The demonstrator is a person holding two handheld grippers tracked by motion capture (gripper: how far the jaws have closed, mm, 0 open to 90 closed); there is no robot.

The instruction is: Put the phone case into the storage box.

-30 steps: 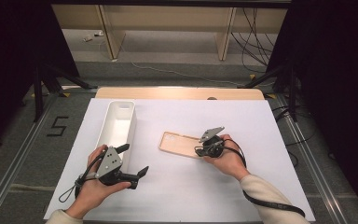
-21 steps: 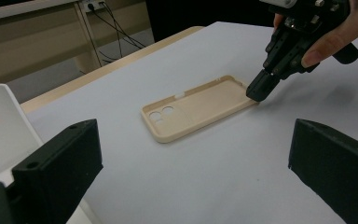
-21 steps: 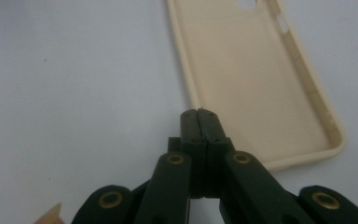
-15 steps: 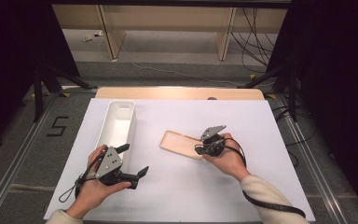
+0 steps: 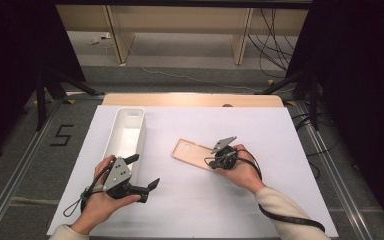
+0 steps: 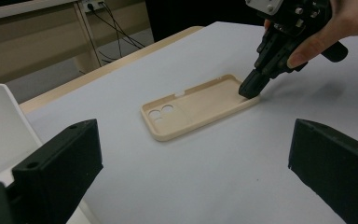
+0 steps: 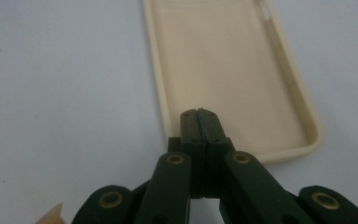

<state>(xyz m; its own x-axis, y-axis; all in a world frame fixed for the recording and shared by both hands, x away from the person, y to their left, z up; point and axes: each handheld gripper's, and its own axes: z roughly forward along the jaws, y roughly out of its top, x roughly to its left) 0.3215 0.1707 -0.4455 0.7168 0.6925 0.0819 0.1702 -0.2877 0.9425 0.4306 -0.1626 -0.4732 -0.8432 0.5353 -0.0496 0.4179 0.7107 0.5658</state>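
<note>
A beige phone case (image 5: 192, 152) lies open side up on the white sheet, its camera cut-outs toward the white bin. My right gripper (image 5: 211, 161) is shut, jaws flat together, with its tips set down inside the case's near end (image 7: 199, 112), close to one side wall. The left gripper view shows those tips (image 6: 249, 91) touching the case (image 6: 196, 105) at its end rim. My left gripper (image 5: 144, 171) is open wide near the front left, level above the sheet and aimed at the case, with nothing between its jaws.
A long white bin (image 5: 125, 132) stands at the left, just beyond my left hand; its wall (image 6: 0, 126) sits beside the left jaw. A wooden table edge (image 5: 190, 100) runs along the back. Cables trail from both grippers toward the front.
</note>
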